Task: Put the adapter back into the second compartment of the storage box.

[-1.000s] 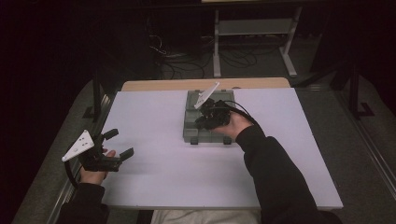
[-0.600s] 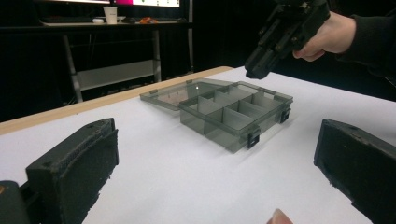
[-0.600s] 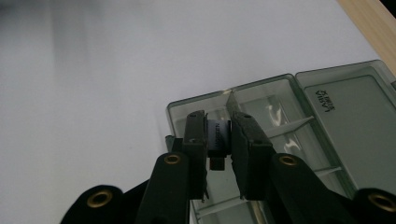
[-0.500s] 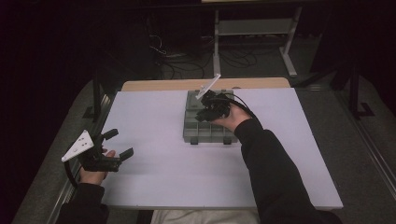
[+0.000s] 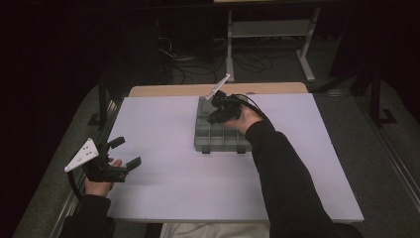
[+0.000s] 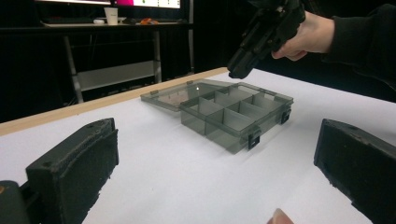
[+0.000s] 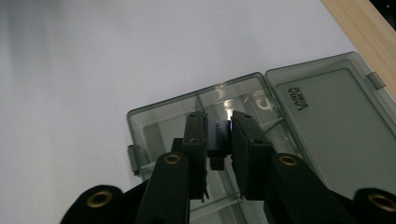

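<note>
A smoky grey compartment box [image 5: 221, 135] lies open on the white table, its lid [image 5: 204, 103] flat on the far side. My right gripper [image 5: 214, 117] hovers over the box's far compartments, shut on a small dark block [image 7: 217, 136] with pale lettering on its face. The right gripper view looks down past it onto the box [image 7: 156, 127] and the lid [image 7: 327, 121]. At the table's left edge my left gripper [image 5: 127, 151] is held open and holds nothing. The left gripper view shows the box [image 6: 233, 114] ahead, with the right gripper [image 6: 243, 63] above it.
The white table top [image 5: 163, 173] has a wooden strip [image 5: 168, 90] along its far edge. Beyond it, in the dark, stand a metal frame [image 5: 270, 29] and floor cables [image 5: 198, 62]. A dark sleeve [image 5: 282, 173] crosses the table's right middle.
The right gripper has shifted a little toward the far end of the box and tilted, still shut on the block. The left gripper has stayed put.
</note>
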Demonstrator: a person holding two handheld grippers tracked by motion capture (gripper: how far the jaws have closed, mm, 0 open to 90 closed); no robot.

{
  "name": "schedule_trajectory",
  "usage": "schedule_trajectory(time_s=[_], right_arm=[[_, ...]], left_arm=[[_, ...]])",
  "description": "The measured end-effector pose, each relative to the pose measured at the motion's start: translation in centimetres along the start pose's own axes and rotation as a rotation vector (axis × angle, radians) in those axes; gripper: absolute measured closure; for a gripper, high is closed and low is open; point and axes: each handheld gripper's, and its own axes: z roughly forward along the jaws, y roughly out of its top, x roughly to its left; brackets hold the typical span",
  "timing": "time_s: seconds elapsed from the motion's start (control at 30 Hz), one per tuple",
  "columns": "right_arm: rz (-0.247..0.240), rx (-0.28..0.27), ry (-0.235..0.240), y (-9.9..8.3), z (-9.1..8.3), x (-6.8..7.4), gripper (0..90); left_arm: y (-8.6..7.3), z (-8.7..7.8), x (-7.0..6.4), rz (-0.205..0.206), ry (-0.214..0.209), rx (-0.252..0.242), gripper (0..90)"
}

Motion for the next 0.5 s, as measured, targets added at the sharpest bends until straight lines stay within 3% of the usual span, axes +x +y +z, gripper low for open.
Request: schedule_trajectory(time_s=[0.5], right_arm=[[0.102, 0.024, -0.033, -1.1, 1.5, -2.9, 74.7]], left_arm=[[0.0, 0.1, 0.0, 0.003, 0.0, 0.001, 0.0]])
